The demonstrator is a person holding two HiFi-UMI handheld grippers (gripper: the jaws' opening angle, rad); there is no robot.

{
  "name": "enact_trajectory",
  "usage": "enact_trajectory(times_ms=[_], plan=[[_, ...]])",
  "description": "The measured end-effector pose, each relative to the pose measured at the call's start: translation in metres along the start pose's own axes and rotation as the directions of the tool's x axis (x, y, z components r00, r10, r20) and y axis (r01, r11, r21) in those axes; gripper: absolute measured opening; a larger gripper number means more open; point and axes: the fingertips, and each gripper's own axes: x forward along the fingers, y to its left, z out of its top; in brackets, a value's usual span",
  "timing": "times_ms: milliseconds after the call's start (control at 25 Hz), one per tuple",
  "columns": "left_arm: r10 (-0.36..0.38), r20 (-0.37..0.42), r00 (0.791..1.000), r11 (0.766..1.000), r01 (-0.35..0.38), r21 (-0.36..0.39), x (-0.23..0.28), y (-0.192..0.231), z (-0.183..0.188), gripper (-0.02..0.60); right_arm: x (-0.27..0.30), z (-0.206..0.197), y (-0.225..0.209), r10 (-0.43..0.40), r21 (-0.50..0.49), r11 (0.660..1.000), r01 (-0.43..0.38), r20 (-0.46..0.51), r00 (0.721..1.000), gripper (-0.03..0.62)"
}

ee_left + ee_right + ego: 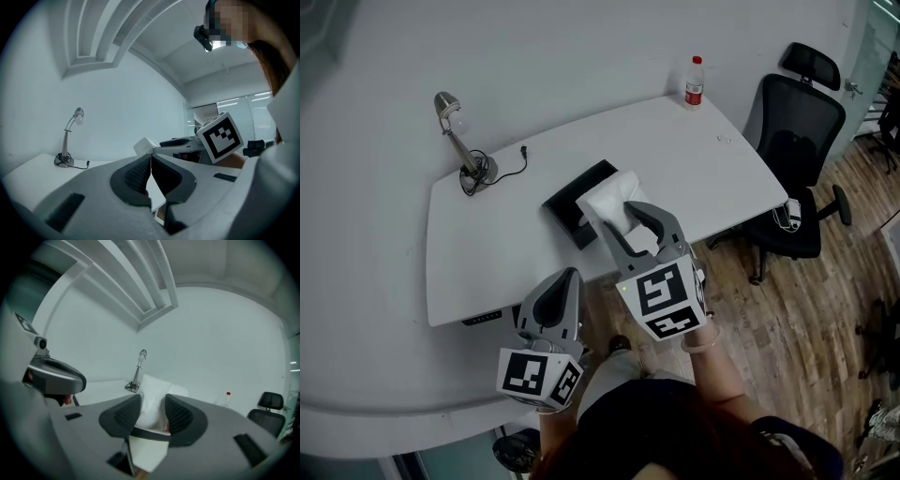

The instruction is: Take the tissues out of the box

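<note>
So that the tissues [605, 197] lift clear of the box [565, 199], your right fingers [124, 416] pinch them; your left fingers [136, 176] are closed, empty.

Long white table [712, 169] against a pale wall [534, 56], 1 silver desk lamp [474, 169] with a black cable on the table's far left corner, 1 red-capped bottle [695, 82] on its far right corner, 1 black office chair [794, 127] at its right end, wood floor [806, 319] beneath.
</note>
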Motion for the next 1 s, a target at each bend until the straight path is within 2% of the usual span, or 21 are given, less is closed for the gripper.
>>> enact_trajectory(times_ms=[1000], plan=[[0.000,0.034,0.999,1.000,-0.001,0.030,-0.069,-0.074,0.010,0.021,-0.123,0.022,0.027,-0.008,0.018,1.000,0.005,0.138,0.990,0.173]])
